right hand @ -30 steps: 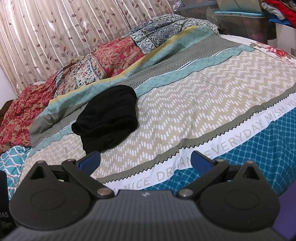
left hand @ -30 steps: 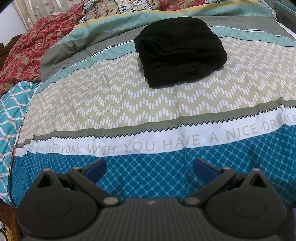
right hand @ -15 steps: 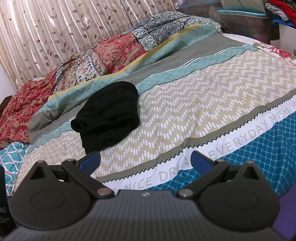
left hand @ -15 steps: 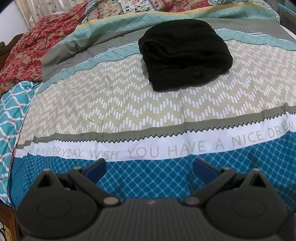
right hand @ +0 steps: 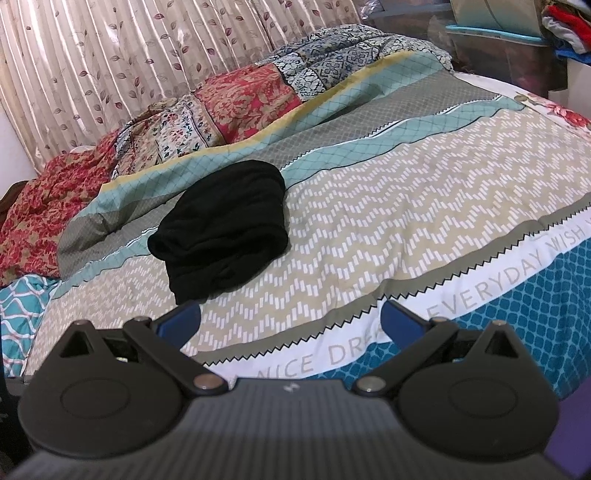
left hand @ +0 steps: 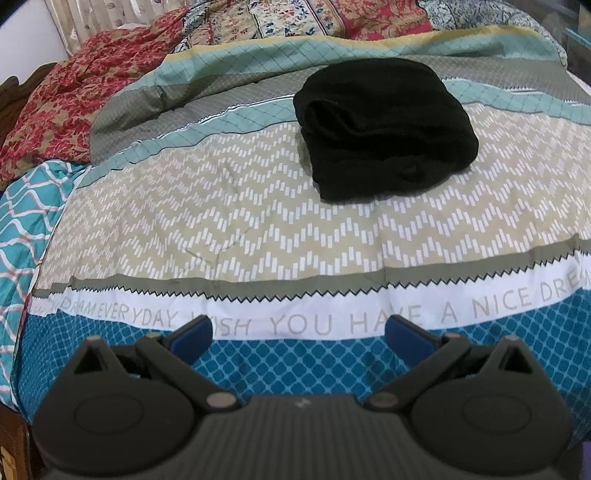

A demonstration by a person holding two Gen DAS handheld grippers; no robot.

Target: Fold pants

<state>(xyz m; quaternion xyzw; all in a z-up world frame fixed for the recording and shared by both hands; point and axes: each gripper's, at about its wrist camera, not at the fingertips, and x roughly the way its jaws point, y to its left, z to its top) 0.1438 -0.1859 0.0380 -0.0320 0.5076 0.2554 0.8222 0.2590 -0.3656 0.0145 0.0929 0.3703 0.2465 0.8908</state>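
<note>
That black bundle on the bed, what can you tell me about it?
The black pants are a soft, matte, knit-looking fabric, bunched into a thick rounded bundle with rolled layers showing on the near side. They rest on the patterned chevron-and-teal bedspread, straddling its beige and grey bands. Nothing else touches them; both grippers sit well back, jaws open.

Lettering on the bedspread [left hand: 317, 321] partly covered by the blue fingers [left hand: 190, 338] of the left gripper [left hand: 298, 338], and cut off at 3 o'clock after "DRE". In the right view, the same lettering [right hand: 480, 295] broken behind the right gripper [right hand: 290, 325] and lost at the 3 o'clock edge. Inner layers of the black pants [left hand: 384, 125] too dark to tell apart. Storage boxes [right hand: 498, 44] at 1 o'clock cropped by the frame, contents unclear. Clothes pile [right hand: 569, 29] cut off at the corner.
</note>
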